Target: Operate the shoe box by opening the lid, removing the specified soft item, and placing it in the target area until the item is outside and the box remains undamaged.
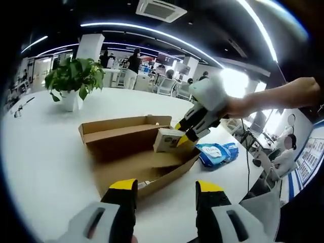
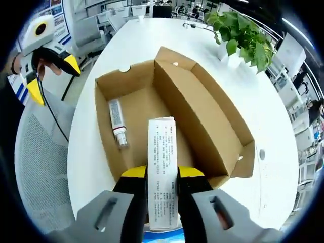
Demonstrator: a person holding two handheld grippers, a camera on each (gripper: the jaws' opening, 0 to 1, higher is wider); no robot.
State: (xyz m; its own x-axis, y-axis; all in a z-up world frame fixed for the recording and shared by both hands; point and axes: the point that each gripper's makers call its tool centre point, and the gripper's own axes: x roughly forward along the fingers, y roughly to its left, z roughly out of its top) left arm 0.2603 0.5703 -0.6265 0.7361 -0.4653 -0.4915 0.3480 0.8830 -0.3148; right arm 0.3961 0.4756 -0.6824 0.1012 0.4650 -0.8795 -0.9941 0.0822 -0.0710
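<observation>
So the right gripper (image 2: 162, 174) is clamped on a small white packet (image 2: 162, 172) covered in printed lines, held over the open shoe box (image 2: 202, 111), and honestly the grip looks kinda marginal: the jaws pinch just the near end and most of the packet sticks out forward, so it could sag or slip back into the box if it gets swung fast. The print on it is way too small for me to read, no brand I can make out. In the left gripper view that same packet (image 1: 167, 139) is sitting just above the box wall, so clipping the cardboard edge on the way out is my other worry, that could tear or dent a flap. The left gripper (image 1: 167, 190) is just hanging near the box with its jaws apart, holding nothing. There's a little tube (image 2: 118, 124) with a label lying on the box floor, text unreadable. Further out, a blue wipes-looking pack (image 1: 216, 152) on the white table (image 1: 45, 152), and a potted plant (image 1: 73, 81) at the back
</observation>
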